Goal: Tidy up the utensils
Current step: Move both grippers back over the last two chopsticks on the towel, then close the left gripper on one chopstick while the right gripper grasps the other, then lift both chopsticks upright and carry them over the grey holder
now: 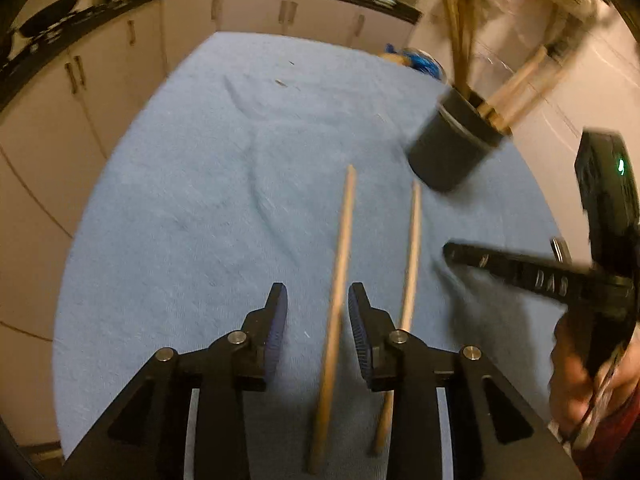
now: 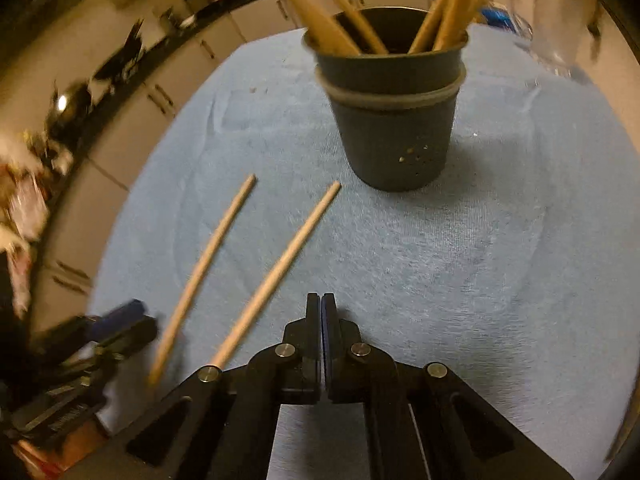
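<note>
left gripper (image 1: pixel 318 312): jaws spread, one chopstick (image 1: pixel 338 280) between, pads not pressing | right gripper (image 2: pixel 321 320): pressed together, empty | second chopstick (image 1: pixel 410 276) alongside on blue cloth (image 1: pixel 180 200), near holder cup (image 2: pixel 394 120) | handling: likely light, stiff, roll-prone; pinch mid-shaft

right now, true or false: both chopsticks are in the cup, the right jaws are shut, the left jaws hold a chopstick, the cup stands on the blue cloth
1. Both loose chopsticks are in the cup. False: one chopstick and the other chopstick lie on the blue cloth.
2. The right gripper has shut jaws. True, and empty.
3. The left gripper grips a chopstick. False: its jaws are apart, one stick lying between them.
4. The cup stands on the cloth, holding sticks. True.
</note>
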Available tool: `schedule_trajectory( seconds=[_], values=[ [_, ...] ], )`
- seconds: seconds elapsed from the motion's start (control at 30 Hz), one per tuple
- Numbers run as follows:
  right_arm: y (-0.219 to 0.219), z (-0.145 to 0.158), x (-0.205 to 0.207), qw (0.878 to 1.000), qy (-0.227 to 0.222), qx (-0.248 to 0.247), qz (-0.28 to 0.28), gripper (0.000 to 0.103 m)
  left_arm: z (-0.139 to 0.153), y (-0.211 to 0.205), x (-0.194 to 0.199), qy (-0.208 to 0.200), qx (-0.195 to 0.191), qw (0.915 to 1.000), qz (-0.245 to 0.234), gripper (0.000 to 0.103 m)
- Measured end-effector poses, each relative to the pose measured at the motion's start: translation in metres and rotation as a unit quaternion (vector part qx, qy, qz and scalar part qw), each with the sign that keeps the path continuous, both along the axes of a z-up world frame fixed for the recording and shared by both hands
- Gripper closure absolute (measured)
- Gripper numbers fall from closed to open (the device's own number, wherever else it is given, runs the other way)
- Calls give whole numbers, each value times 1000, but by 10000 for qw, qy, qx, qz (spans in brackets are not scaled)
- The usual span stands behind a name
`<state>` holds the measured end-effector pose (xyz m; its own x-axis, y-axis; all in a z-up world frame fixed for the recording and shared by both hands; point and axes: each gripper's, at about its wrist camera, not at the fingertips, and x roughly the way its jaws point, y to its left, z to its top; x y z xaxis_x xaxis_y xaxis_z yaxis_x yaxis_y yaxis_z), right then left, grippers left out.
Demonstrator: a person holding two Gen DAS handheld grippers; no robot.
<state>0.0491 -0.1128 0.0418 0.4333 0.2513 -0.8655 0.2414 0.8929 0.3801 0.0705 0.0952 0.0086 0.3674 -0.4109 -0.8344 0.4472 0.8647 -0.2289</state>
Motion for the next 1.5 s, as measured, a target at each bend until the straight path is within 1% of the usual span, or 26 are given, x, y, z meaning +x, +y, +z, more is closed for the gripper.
schedule_trajectory(
  seconds=[0.03,0.07,0.13,0.17,0.2,0.23,0.3,0.33,0.37,0.43,0.57,0.63,0.73,0.8,0.9,0.97,1.1,1.17,1.2,1.27,1.3,1.33,1.4,1.43,1.5],
  values=[
    [3,-2,5,9999,35,100,-8,73,4,4,2,-15,-77,10000,19,73],
    [7,-2,9,9999,36,122,-3,65,7,8,3,-56,-117,9999,64,73],
    [19,-5,18,9999,105,-59,69,65,10,17,4,-95,-84,9998,152,73],
    [27,-9,24,9994,213,-240,118,65,10,19,5,-79,-68,9998,164,73],
    [32,-8,28,9990,160,-390,112,65,8,21,6,-59,-44,9998,172,73],
    [38,-7,31,9983,172,-528,175,65,7,23,7,-52,-25,9998,194,73],
    [51,-7,33,9958,227,-829,325,72,6,25,9,-33,-45,9998,206,73],
    [57,-8,34,9941,250,-964,422,84,5,24,10,-24,-56,9998,192,73],
    [62,-8,34,9913,249,-1172,552,86,6,24,11,-13,-72,9998,166,73],
    [66,-7,32,9873,299,-1365,755,88,6,20,12,-1,-77,9999,118,73],
    [56,-8,21,9813,498,-1505,1089,92,7,9,12,65,-103,9999,-112,73],
    [43,-8,11,9791,600,-1525,1203,92,6,0,12,118,-84,9996,-253,73],
    [24,-7,1,9815,647,-1364,1179,92,2,-18,17,131,76,9991,-388,73],
    [10,-2,0,9858,608,-1209,991,91,-2,-30,21,171,162,9984,-519,73],
    [-9,3,0,9927,466,-924,623,86,-7,-45,31,177,322,9976,-578,73],
    [-13,2,7,9941,443,-853,505,82,-13,-56,39,203,494,9968,-596,73],
    [-12,-3,19,9954,447,-743,405,82,-22,-72,52,216,745,9948,-653,73],
    [-5,-5,26,9952,464,-772,377,82,-25,-79,53,151,843,9940,-675,81],
    [-1,-6,30,9949,470,-805,385,82,-26,-83,53,48,961,9931,-669,83],
    [1,-11,37,9939,537,-874,406,81,-27,-86,51,-42,1084,9922,-619,94],
    [1,-12,40,9937,496,-913,415,81,-27,-86,51,-72,1105,9920,-598,97],
    [2,-13,43,9933,505,-946,433,81,-27,-85,50,-78,1109,9922,-571,97],
    [6,-14,43,9920,511,-1073,435,92,-26,-82,48,-85,1073,9929,-502,97],
    [7,-14,43,9924,499,-1033,453,96,-24,-81,47,-115,1017,9935,-506,97],
    [6,-12,41,9945,441,-867,395,96,-15,-74,38,-245,833,9949,-515,97]
  ],
)
